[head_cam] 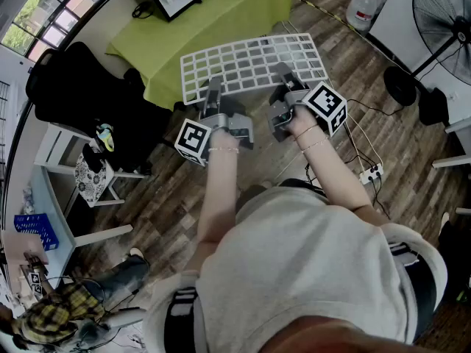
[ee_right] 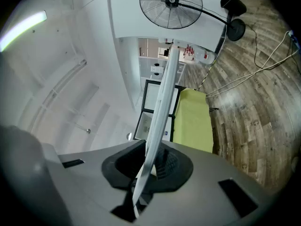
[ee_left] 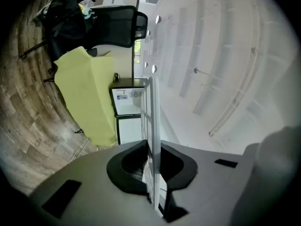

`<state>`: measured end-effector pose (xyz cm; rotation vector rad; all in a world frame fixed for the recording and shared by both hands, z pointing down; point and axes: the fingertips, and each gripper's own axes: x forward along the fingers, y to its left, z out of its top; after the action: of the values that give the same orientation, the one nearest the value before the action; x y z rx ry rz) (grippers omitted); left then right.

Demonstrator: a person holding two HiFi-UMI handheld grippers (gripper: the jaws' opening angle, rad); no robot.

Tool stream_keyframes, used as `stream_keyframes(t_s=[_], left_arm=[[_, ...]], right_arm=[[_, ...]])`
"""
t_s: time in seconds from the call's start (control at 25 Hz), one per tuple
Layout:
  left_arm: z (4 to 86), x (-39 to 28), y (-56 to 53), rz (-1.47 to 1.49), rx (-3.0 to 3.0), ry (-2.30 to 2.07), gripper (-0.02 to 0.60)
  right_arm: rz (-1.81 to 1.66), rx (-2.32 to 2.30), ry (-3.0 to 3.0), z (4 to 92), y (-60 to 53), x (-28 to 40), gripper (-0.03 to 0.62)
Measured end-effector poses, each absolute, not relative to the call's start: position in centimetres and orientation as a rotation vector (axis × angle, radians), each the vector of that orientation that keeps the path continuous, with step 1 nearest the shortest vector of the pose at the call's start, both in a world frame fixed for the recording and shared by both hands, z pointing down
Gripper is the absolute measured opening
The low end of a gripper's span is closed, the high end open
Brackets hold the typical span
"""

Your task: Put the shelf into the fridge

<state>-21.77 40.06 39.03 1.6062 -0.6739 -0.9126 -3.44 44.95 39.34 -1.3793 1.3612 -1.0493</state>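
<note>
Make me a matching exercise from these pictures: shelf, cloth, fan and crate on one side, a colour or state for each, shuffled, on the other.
1 shelf
2 cloth
3 fan
4 crate

A blue
B black, standing on the floor
C white, clamped by left gripper and right gripper
D lime green, draped

Pairs: 1-C, 2-D, 3-B, 4-A

the shelf [head_cam: 254, 63] is a white wire grid, a wide rectangle, held roughly flat in the air over the edge of a green cloth [head_cam: 213, 20]. its near long edge is pinched by the left gripper [head_cam: 213, 88] and right gripper [head_cam: 282, 75].
</note>
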Motion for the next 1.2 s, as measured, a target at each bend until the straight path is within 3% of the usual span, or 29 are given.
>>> stream_keyframes(t_s=[1.2], left_arm=[[39.9,-21.6,36.3,-0.879,1.639,-0.645,0.035]], right_arm=[[-1.023,-1.376,1.379,39.6,41.3,-3.3,0.044]])
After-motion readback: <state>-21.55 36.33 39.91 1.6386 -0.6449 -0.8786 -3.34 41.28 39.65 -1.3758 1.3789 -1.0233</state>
